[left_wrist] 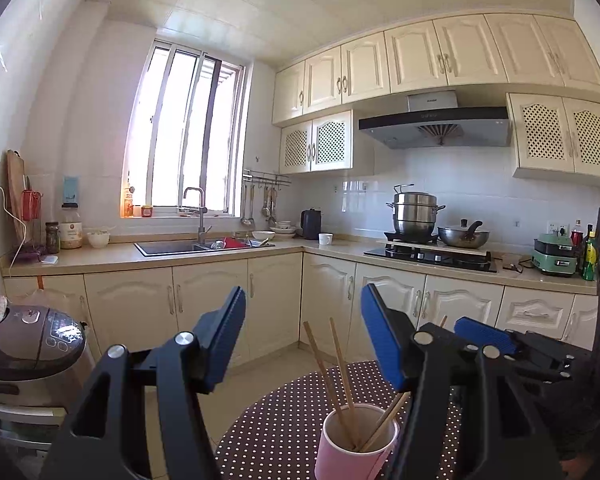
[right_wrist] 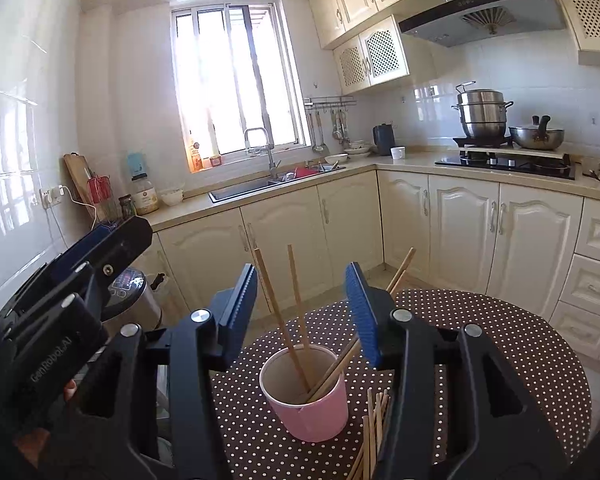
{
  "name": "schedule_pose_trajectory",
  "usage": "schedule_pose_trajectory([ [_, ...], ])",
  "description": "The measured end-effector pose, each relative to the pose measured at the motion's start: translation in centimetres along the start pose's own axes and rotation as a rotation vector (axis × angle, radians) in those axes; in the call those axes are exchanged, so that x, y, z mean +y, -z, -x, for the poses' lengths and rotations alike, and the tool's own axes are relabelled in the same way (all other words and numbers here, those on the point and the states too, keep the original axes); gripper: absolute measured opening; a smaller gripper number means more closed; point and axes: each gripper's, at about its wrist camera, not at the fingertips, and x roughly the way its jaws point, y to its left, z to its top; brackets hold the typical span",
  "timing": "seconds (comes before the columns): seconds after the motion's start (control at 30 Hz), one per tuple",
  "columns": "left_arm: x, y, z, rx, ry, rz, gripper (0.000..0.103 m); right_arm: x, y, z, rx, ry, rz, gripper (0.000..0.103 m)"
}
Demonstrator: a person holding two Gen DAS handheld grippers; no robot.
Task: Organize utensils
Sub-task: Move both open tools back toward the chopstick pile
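From the left wrist view, the left gripper [left_wrist: 303, 334] hangs level above the near edge of the round dotted table [left_wrist: 276, 432], its blue pads spread wide with only air between them. It grips nothing; I judge it is kept clear so the other hand has room at the cup. The pink cup [left_wrist: 354, 446] stands upright on the table, low and just right of the gap. The chopsticks in the cup [left_wrist: 338, 376] lean outward against its rim, which is why they fan apart rather than stand straight. The right gripper [left_wrist: 486, 334] reaches in from the right, close beside the cup, one blue pad showing.

From the right wrist view, the right gripper [right_wrist: 306, 312] tilts slightly down over the same pink cup [right_wrist: 306, 396]. Its pads stand apart on either side of the standing chopsticks [right_wrist: 296, 312] without pressing any of them. It looks released, as if a stick has just been let go into the cup. More loose chopsticks [right_wrist: 374, 424] lie on the table [right_wrist: 500, 344] just right of the cup, partly hidden behind the right finger; these seem to be the ones not yet sorted. The left gripper [right_wrist: 100, 252] sits off to the left, apart from the cup. A fingertip of the person shows under it.
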Motion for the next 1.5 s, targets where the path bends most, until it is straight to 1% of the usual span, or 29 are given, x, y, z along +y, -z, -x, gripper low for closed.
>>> schedule_pose_trajectory([
  [0.13,-0.2,0.3,0.9,0.02,0.002,-0.01,0.059,-0.2,-0.1,1.8,-0.01,0.006,0.007,0.047],
  [0.2,-0.5,0.7,1.3,0.043,0.017,-0.015,0.06,-0.5,0.0,2.6,-0.009,0.013,0.015,0.049],
  [0.3,-0.9,1.6,1.4,0.078,0.03,-0.028,0.061,-1.1,0.6,3.7,0.001,0.023,0.02,0.05],
  [0.4,-1.7,3.0,1.3,0.14,0.064,-0.034,0.061,-2.0,1.7,4.5,0.029,0.035,0.017,0.05],
  [0.53,-2.8,5.8,0.3,0.267,0.118,-0.032,0.061,-3.3,3.5,5.0,0.087,0.06,0.023,0.05],
  [0.63,-3.6,8.4,-0.9,0.384,0.144,-0.044,0.061,-4.7,5.4,4.6,0.164,0.088,0.017,0.05],
  [0.7,-3.9,10.1,-1.7,0.454,0.141,-0.051,0.061,-5.7,6.8,3.9,0.228,0.097,0.008,0.05],
  [0.8,-4.0,12.6,-2.8,0.554,0.134,-0.048,0.061,-7.2,9.3,2.1,0.363,0.108,-0.01,0.05],
  [0.87,-3.9,13.8,-3.2,0.591,0.139,-0.039,0.061,-7.9,11.1,0.9,0.445,0.106,-0.022,0.05],
  [0.93,-3.8,14.8,-3.4,0.616,0.14,-0.037,0.061,-8.3,12.9,-0.3,0.514,0.114,-0.02,0.05],
  [1.0,-3.9,15.8,-3.7,0.639,0.146,-0.042,0.061,-8.5,14.1,-1.2,0.555,0.114,-0.02,0.049],
  [1.03,-3.9,15.9,-3.6,0.646,0.147,-0.045,0.061,-8.7,14.7,-1.6,0.577,0.112,-0.023,0.046],
  [1.13,-4.2,16.7,-3.8,0.665,0.15,-0.057,0.061,-9.1,15.6,-2.5,0.613,0.115,-0.03,0.041],
  [1.2,-4.3,17.1,-3.9,0.674,0.15,-0.062,0.061,-9.3,15.9,-3.0,0.624,0.119,-0.029,0.038],
  [1.37,-4.6,17.5,-4.3,0.694,0.15,-0.06,0.061,-9.3,16.5,-4.2,0.655,0.116,-0.022,0.037],
  [1.5,-4.8,17.9,-4.7,0.712,0.152,-0.063,0.061,-9.1,16.3,-4.9,0.659,0.11,-0.005,0.036],
])
